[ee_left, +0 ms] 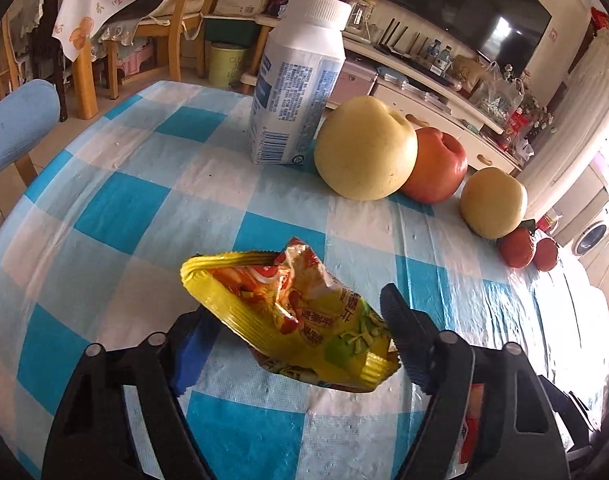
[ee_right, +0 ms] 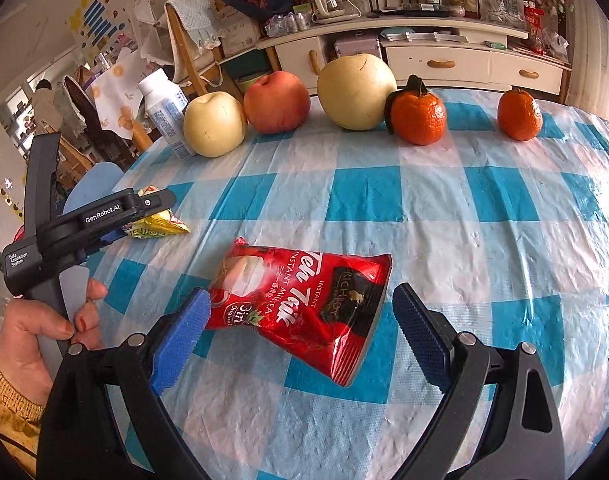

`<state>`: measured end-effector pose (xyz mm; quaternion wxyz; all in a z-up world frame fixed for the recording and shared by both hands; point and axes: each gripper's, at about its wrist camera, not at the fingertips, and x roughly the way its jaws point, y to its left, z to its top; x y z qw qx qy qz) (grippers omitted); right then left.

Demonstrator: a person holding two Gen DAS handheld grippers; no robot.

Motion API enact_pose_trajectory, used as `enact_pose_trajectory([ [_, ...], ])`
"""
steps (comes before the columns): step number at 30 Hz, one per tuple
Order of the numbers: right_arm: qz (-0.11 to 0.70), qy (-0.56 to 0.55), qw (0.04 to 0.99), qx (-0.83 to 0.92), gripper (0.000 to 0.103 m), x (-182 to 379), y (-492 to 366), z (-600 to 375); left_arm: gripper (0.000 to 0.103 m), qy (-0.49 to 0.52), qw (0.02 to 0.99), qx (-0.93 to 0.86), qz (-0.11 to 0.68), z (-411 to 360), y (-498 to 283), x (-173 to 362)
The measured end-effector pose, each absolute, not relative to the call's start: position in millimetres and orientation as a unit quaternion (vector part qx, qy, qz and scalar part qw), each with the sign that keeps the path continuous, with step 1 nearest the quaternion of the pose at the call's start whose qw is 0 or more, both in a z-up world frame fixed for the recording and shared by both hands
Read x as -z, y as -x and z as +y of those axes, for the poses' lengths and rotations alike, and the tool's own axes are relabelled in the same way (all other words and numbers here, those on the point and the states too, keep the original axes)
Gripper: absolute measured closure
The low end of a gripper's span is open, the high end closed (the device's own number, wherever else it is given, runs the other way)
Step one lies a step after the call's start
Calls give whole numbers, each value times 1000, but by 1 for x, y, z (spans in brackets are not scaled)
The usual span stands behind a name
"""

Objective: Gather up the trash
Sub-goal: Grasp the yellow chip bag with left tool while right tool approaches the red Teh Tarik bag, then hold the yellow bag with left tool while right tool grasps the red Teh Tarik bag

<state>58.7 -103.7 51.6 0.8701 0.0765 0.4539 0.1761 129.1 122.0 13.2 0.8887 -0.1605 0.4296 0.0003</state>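
Note:
A crumpled yellow snack wrapper point(ee_left: 288, 308) sits between the fingers of my left gripper point(ee_left: 294, 304), just above the checked tablecloth point(ee_left: 116, 208). Both pads touch its edges, so the gripper is shut on it. In the right wrist view the same gripper point(ee_right: 144, 218) is at the left, held by a person's hand point(ee_right: 36, 328), with the yellow wrapper point(ee_right: 160, 228) in its jaws. A red instant milk tea packet point(ee_right: 304, 280) lies on the cloth between the fingers of my right gripper point(ee_right: 300, 294). That gripper is open: the left pad point(ee_right: 180, 336) is near the packet's edge and the right pad stands apart.
Along the table's far edge stand a white bottle point(ee_left: 296, 80), two pale pears point(ee_right: 214, 124) point(ee_right: 356, 90), a red apple point(ee_right: 276, 102) and two tangerines point(ee_right: 418, 114) point(ee_right: 519, 114). A blue chair point(ee_left: 16, 128) stands by the left side of the table.

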Motion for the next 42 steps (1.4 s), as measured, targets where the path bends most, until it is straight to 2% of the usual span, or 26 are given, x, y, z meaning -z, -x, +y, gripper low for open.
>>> enact_pose_trajectory([
  [5, 456, -53, 870, -177, 9, -46, -62, -93, 49, 140, 892, -14, 429, 116, -127, -13],
  [10, 453, -39, 873, -177, 8, -45, -64, -88, 56, 127, 896, -6, 425, 110, -116, -14],
  [18, 478, -11, 842, -248, 8, -45, -56, -67, 57, 102, 896, 25, 433, 100, -83, -14],
  [25, 497, 2, 770, -399, 8, -54, -24, -40, 57, 84, 891, 35, 445, 113, -41, -16],
  [33, 421, 114, 832, -343, 8, -67, -11, -24, 57, 108, 888, 22, 446, 148, 5, -17],
  [38, 413, 125, 836, -339, 8, -63, -15, -20, 57, 128, 891, 14, 435, 167, 22, -18],
  [42, 441, 124, 825, -331, 8, -53, -17, -17, 57, 138, 894, 20, 427, 169, 23, -21],
])
